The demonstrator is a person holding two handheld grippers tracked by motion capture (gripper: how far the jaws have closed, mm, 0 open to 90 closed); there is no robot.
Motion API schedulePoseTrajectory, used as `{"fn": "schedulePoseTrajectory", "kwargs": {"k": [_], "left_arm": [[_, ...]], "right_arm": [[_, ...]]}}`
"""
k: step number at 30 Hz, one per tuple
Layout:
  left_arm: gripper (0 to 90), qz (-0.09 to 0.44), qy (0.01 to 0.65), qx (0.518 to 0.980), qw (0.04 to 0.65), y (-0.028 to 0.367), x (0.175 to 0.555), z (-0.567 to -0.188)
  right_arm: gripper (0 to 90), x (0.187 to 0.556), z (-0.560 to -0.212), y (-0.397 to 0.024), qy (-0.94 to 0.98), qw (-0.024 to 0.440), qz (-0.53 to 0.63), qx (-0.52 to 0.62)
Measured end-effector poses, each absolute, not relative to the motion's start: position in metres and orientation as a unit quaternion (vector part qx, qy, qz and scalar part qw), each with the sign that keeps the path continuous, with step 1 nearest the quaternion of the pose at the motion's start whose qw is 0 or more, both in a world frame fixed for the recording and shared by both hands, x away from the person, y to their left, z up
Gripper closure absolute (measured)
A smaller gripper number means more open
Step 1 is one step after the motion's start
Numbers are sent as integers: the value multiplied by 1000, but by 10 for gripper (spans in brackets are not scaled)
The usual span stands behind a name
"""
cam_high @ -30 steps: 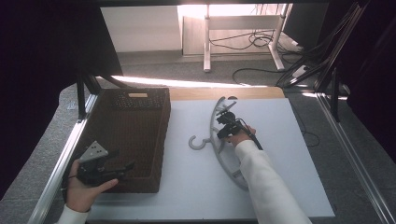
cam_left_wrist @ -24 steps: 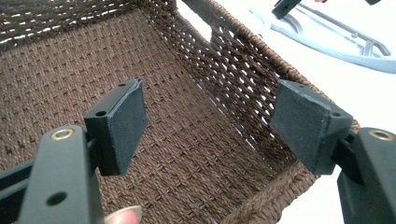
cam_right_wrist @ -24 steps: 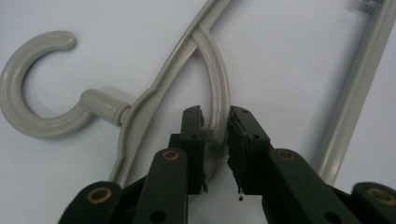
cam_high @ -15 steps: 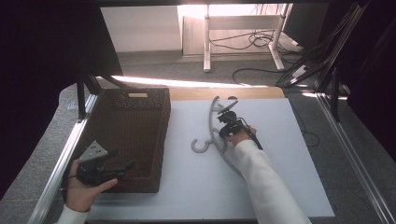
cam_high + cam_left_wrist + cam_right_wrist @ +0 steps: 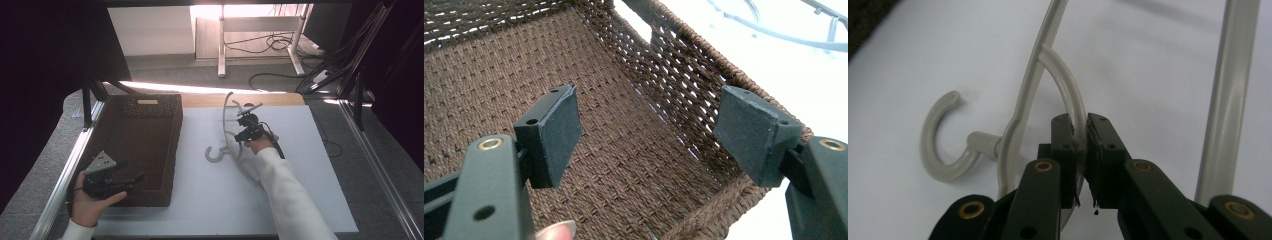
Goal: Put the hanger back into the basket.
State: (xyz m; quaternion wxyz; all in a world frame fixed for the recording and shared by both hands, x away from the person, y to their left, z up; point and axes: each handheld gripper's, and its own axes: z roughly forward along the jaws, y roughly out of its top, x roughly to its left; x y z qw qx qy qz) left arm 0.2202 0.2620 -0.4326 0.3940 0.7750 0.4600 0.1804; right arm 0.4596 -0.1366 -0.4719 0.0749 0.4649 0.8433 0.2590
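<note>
My right gripper (image 5: 1079,131) has its jaws pressed together on the thin inner brace of the grey plastic hanger (image 5: 1020,102), near the neck where the hook curls toward the left of the right gripper view; my left gripper (image 5: 649,130) is spread wide and empty over the brown woven basket (image 5: 684,75). In the high view the hanger (image 5: 227,120) sits at centre frame on the white table (image 5: 310,175), just right of the basket (image 5: 172,145). I judge it light, stiff and slick, apt to pivot; a hold nearer the neck seems steadier.
</note>
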Motion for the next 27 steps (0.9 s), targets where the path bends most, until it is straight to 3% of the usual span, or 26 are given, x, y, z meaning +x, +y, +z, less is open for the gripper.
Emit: {"fn": "schedulePoseTrajectory", "kwargs": {"k": [27], "left_arm": [[260,176,463,774,395,262,221,-434]], "right_arm": [[866,451,-429,-172,803,15,395,445]]}}
